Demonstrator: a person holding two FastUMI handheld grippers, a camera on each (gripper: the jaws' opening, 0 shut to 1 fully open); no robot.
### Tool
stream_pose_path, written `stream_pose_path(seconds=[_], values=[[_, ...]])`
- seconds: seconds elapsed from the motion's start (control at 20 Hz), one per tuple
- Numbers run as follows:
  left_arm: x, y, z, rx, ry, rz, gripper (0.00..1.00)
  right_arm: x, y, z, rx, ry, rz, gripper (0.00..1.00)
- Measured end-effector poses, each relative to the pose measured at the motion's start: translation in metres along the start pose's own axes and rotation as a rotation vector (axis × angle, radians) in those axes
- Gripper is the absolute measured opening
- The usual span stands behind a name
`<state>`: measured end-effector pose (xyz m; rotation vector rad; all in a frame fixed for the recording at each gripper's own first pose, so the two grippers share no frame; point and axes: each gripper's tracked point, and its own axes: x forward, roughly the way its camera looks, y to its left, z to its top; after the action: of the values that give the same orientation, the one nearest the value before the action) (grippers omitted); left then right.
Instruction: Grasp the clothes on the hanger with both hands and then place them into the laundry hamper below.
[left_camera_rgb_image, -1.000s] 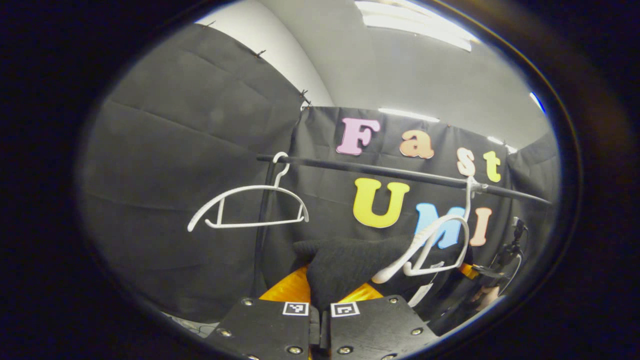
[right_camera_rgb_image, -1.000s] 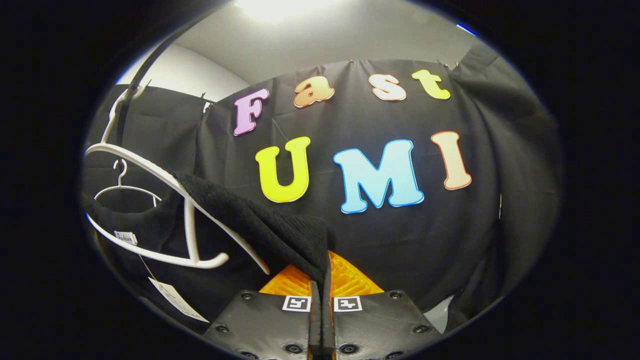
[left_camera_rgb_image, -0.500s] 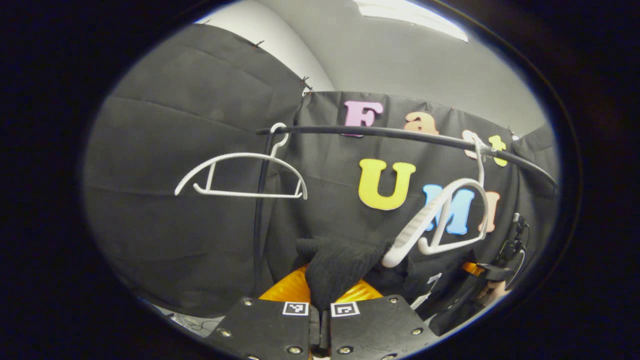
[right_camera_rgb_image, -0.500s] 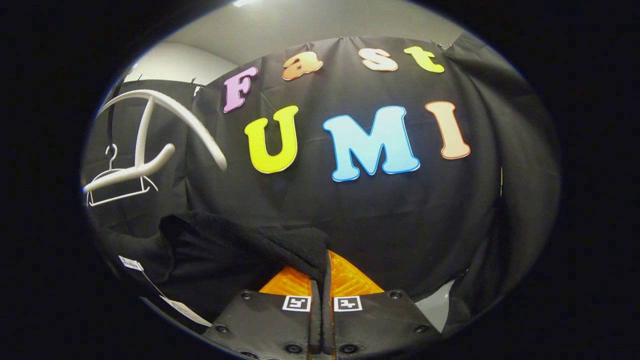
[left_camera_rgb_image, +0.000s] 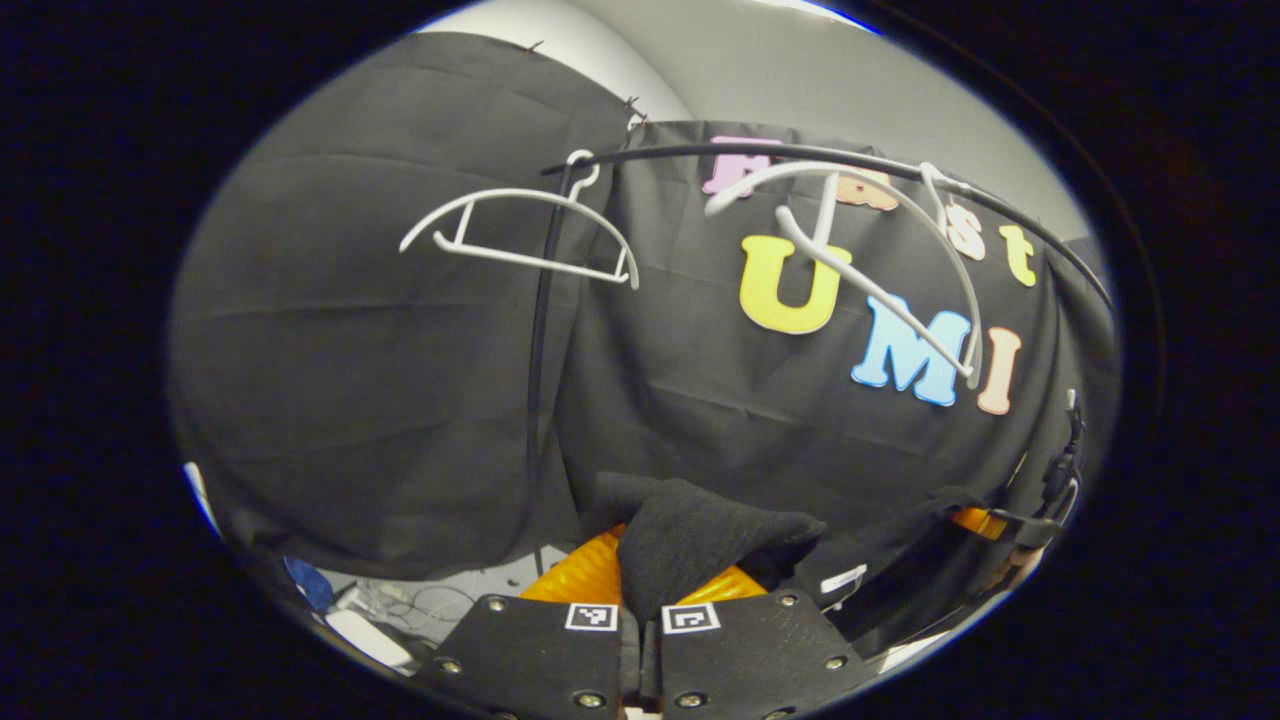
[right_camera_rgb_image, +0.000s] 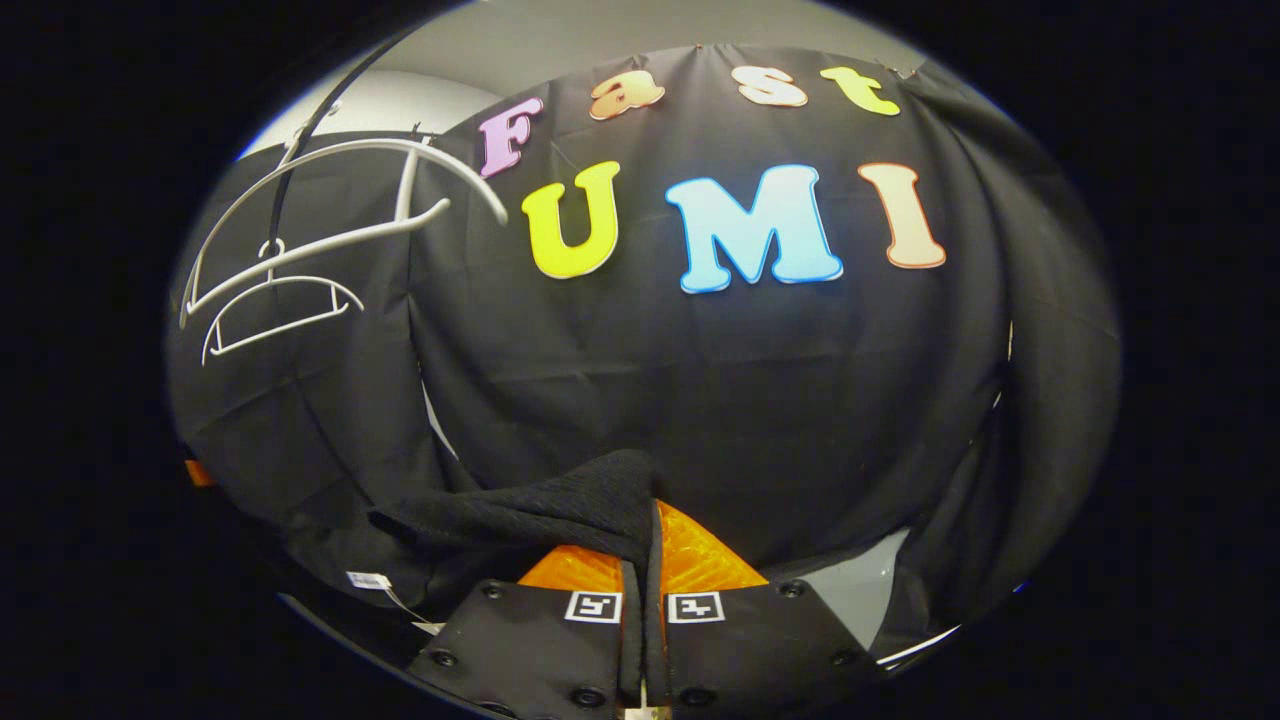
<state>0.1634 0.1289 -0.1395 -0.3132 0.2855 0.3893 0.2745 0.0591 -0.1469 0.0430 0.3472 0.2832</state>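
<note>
The black knitted garment (left_camera_rgb_image: 700, 535) hangs slack between my two grippers, well below the rail (left_camera_rgb_image: 760, 155). My left gripper (left_camera_rgb_image: 648, 590) is shut on one bunched end. At the far right of the left gripper view my right gripper (left_camera_rgb_image: 978, 518) holds the other end. In the right gripper view, the right gripper (right_camera_rgb_image: 650, 548) is shut on a fold of the garment (right_camera_rgb_image: 560, 510), whose white tag (right_camera_rgb_image: 368, 580) dangles at the lower left. Two bare white hangers (left_camera_rgb_image: 520, 235) (left_camera_rgb_image: 870, 250) hang on the rail, the nearer one tilted.
The rack's black upright pole (left_camera_rgb_image: 540, 330) stands just left of the garment. Cables and small blue and white items lie on the grey floor (left_camera_rgb_image: 350, 610) at the lower left. In the right gripper view both hangers (right_camera_rgb_image: 340, 215) sit upper left.
Both grippers have dropped with the garment. It slid off the nearer hanger, which now swings bare and tilted on the rail, high above the cloth.
</note>
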Motion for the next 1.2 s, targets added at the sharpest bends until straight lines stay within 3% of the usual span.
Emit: stream_pose_path(seconds=[0.1, 0.25, 0.6, 0.95, 1.2], values=[[-0.005, -0.009, -0.023, 0.008, 0.036, -0.017, 0.01, -0.026, 0.0, -0.021, 0.026, 0.037, -0.015, 0.03], [-0.013, -0.016, -0.052, 0.103, 0.104, -0.055, 0.02, -0.059, 0.001, -0.048, 0.028, 0.087, -0.041, 0.03], [-0.019, -0.031, -0.089, 0.216, 0.209, -0.25, 0.01, -0.124, 0.001, -0.08, 0.068, 0.12, -0.169, 0.02], [-0.021, -0.028, -0.133, 0.323, 0.272, -0.396, 0.02, -0.153, 0.02, -0.126, 0.115, 0.184, -0.273, 0.02], [-0.011, -0.005, -0.166, 0.359, 0.341, -0.424, 0.02, -0.155, 0.041, -0.16, 0.103, 0.284, -0.282, 0.03]])
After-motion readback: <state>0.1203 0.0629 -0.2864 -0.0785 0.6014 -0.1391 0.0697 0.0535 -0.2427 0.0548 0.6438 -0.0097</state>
